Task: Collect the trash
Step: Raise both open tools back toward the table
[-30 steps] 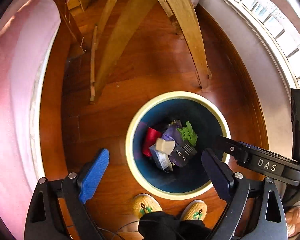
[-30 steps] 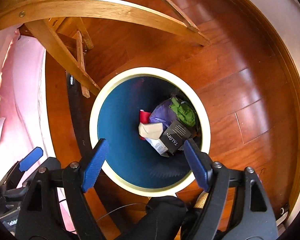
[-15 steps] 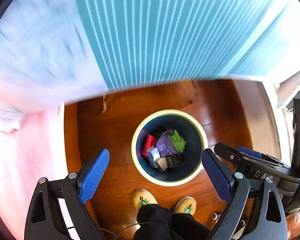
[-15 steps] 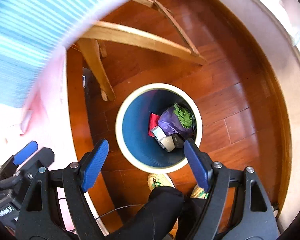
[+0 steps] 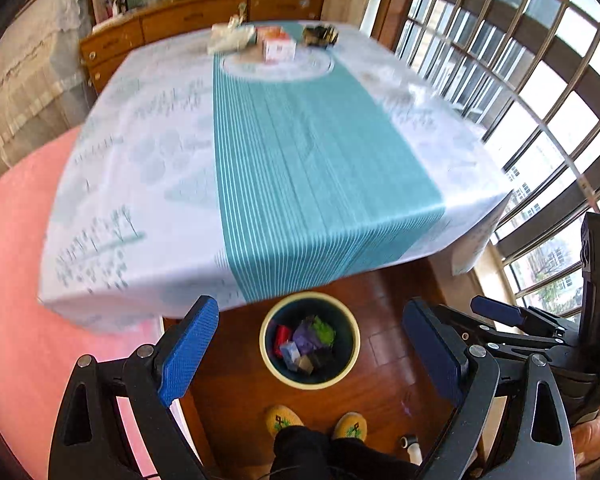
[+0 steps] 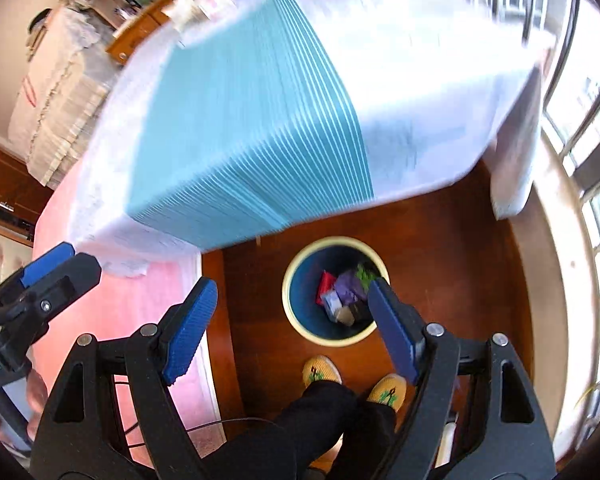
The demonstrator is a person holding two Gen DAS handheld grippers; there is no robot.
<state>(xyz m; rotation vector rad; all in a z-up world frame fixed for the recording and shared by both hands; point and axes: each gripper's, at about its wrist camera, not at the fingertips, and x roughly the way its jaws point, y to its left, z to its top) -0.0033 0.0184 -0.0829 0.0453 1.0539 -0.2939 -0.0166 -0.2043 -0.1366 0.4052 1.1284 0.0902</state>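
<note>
trash bin (image 5: 265,350), no legible labels

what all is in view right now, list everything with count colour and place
trash bin: one, cream rim, dark blue inside, on the wood floor just past the table's near edge
trash in bin: several pieces, red, purple, green, grey and dark, piled at the bottom
table: one, white cloth with a teal striped band down the middle
items on table: a few, white, orange and dark, blurred, at the far end
sideboard: one, brown wood, against the far wall
windows: a gridded wall of panes, dark frames, on the right
slippers: two, yellow, on the floor before the bin
left gripper: one, black with blue pads, open, empty
right gripper: one, black with blue pads, open, empty
</note>
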